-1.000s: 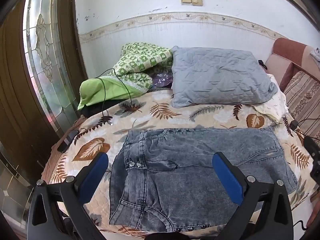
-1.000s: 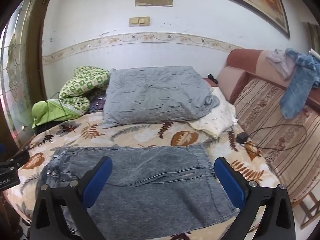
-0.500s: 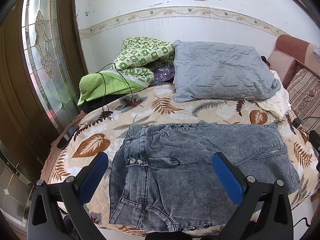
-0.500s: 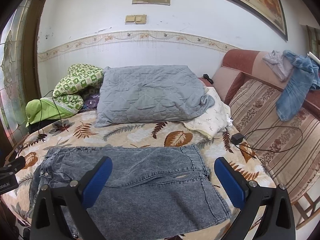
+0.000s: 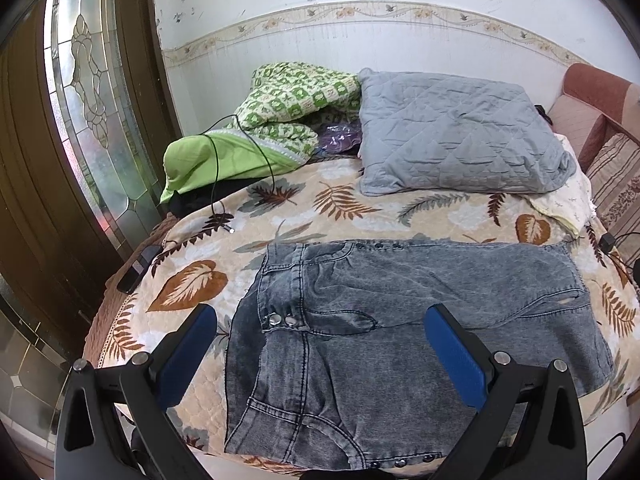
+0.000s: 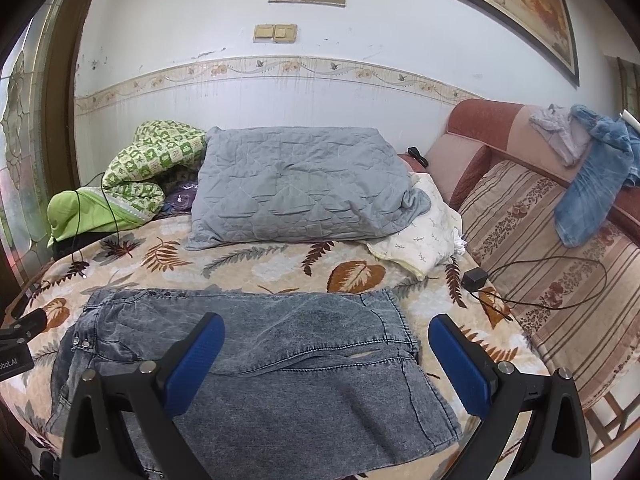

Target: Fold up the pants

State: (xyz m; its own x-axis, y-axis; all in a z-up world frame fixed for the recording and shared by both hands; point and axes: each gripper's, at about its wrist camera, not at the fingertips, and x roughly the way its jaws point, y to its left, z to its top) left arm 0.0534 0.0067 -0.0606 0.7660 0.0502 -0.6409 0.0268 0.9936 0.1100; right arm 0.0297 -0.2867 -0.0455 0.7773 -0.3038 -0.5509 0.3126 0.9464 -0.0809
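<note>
Nearest the cameras, the left gripper [image 5: 320,344] and the right gripper [image 6: 326,354] are held above the front edge of the bed, both with jaws spread wide and nothing between the blue pads. Neither is touching cloth.

Just beyond them the jeans [image 5: 400,320] are spread on the leaf-patterned bedspread [image 5: 192,284], waistband to the left with its metal buttons [image 5: 282,321] showing, hems to the right. The legs appear already doubled over, so a further fold across the length is judged to be the step in hand. For that to be done well, the waistband edge should be pinched near both corners by the left gripper while the hem end [image 6: 408,344] is taken by the right; both layers need to be caught together, since denim this thick is likely to slip if only the top layer is nipped. The cloth should be lifted only a little and carried over evenly, so that the edges are kept aligned.

Around the jeans little is in the way. A black charger and its cable [image 6: 474,278] lie near the right hem, just off the cloth, and could be snagged if the right gripper swings wide. Farther back a grey pillow [image 6: 296,188], a white cloth [image 6: 424,236] and a green patterned blanket [image 5: 296,100] are piled well apart from the work. A striped sofa [image 6: 560,264] stands to the right, with a blue towel [image 6: 592,196] draped on its back.
</note>
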